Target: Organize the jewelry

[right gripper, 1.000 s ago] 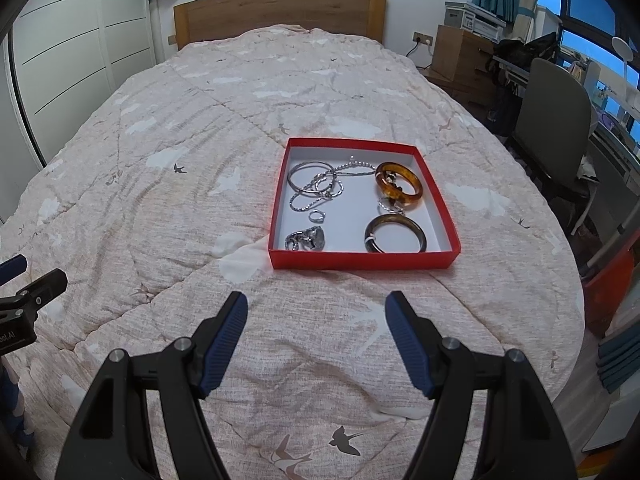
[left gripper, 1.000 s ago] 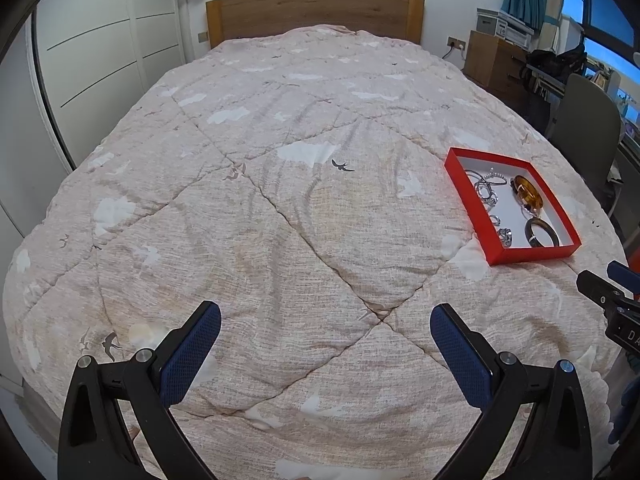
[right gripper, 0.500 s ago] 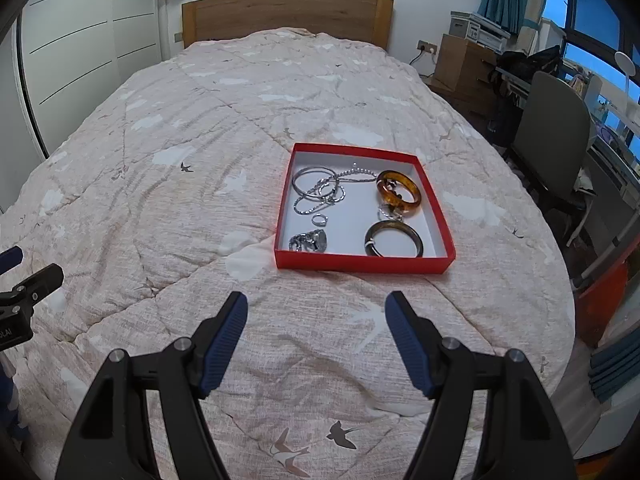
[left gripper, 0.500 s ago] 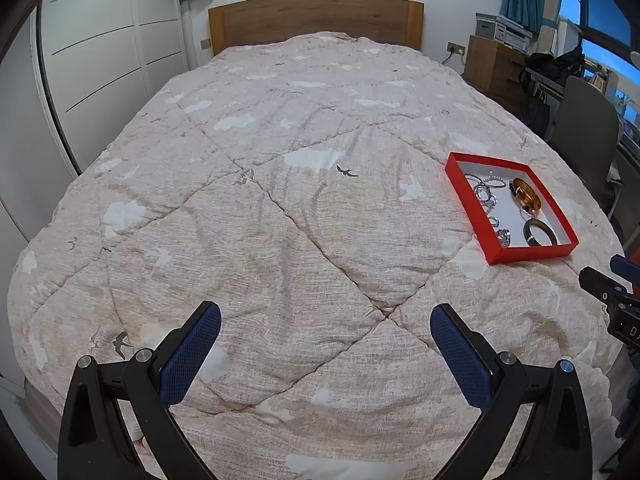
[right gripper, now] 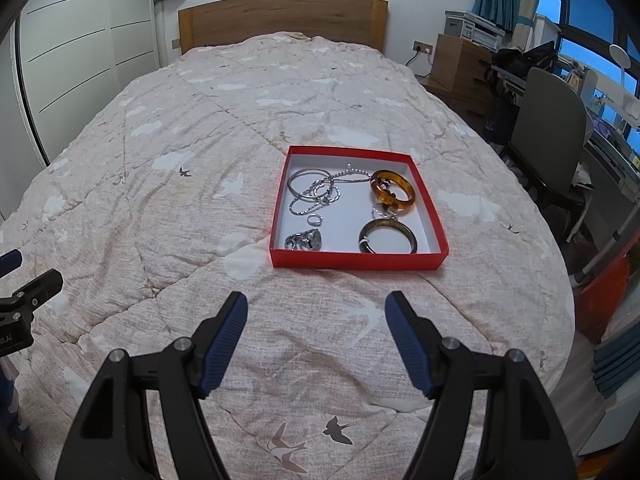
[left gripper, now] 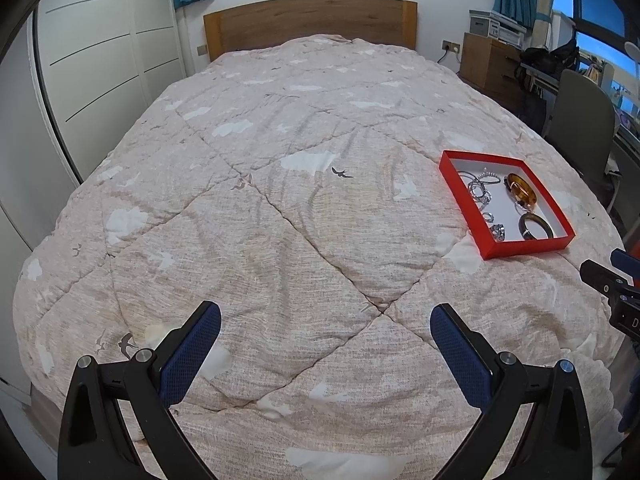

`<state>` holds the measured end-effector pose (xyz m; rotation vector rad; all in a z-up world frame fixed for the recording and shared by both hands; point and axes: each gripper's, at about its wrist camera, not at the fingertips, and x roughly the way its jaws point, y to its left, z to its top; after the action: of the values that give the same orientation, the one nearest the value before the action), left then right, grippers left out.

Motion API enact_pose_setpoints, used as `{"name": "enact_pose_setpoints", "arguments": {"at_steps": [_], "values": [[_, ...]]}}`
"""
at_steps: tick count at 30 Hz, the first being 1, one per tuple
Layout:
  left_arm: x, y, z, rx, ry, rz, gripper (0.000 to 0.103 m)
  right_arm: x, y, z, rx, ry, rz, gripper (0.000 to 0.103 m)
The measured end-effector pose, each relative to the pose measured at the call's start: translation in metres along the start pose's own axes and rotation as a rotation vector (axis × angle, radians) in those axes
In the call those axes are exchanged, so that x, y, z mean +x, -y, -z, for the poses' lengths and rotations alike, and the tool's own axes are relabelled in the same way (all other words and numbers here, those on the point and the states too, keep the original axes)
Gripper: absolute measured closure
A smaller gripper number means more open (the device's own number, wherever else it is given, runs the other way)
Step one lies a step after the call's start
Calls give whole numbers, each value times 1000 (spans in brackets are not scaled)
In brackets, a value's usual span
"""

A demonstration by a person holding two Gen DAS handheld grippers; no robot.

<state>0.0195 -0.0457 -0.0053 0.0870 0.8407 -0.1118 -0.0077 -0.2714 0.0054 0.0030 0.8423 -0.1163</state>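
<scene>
Left view: looks from above the foot of the bed (left gripper: 280,220) toward the headboard (left gripper: 310,20), with the left gripper (left gripper: 326,340) low in the frame; the red box (left gripper: 524,250) sits off at the bed's right edge, fairly far.
Right view: same heading, toward the headboard (right gripper: 282,20), over the right gripper (right gripper: 316,330); the red box (right gripper: 356,260) lies straight ahead and near, close enough to tell the bracelets apart.
Shared: bed, headboard, red box, the wardrobe (left gripper: 100,72) (right gripper: 80,48) on the left, the chair (left gripper: 580,116) (right gripper: 548,140) on the right.
Cross-sight: each view catches the other gripper's tip at its edge, right gripper (left gripper: 604,276), left gripper (right gripper: 36,288).
</scene>
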Motion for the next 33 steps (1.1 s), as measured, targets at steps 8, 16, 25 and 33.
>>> {"name": "enact_pose_setpoints", "arguments": {"at_steps": [8, 16, 25, 33], "values": [[-1, 2, 2, 4, -3, -6, 0, 2, 5, 5, 14, -7, 2, 33], [-1, 1, 5, 2, -8, -2, 0, 3, 6, 7, 10, -14, 2, 33], [0, 2, 7, -1, -18, 1, 0, 5, 4, 12, 6, -24, -1, 33], [2, 2, 10, 0, -24, 4, 0, 7, 4, 13, 7, -31, -1, 33]]}}
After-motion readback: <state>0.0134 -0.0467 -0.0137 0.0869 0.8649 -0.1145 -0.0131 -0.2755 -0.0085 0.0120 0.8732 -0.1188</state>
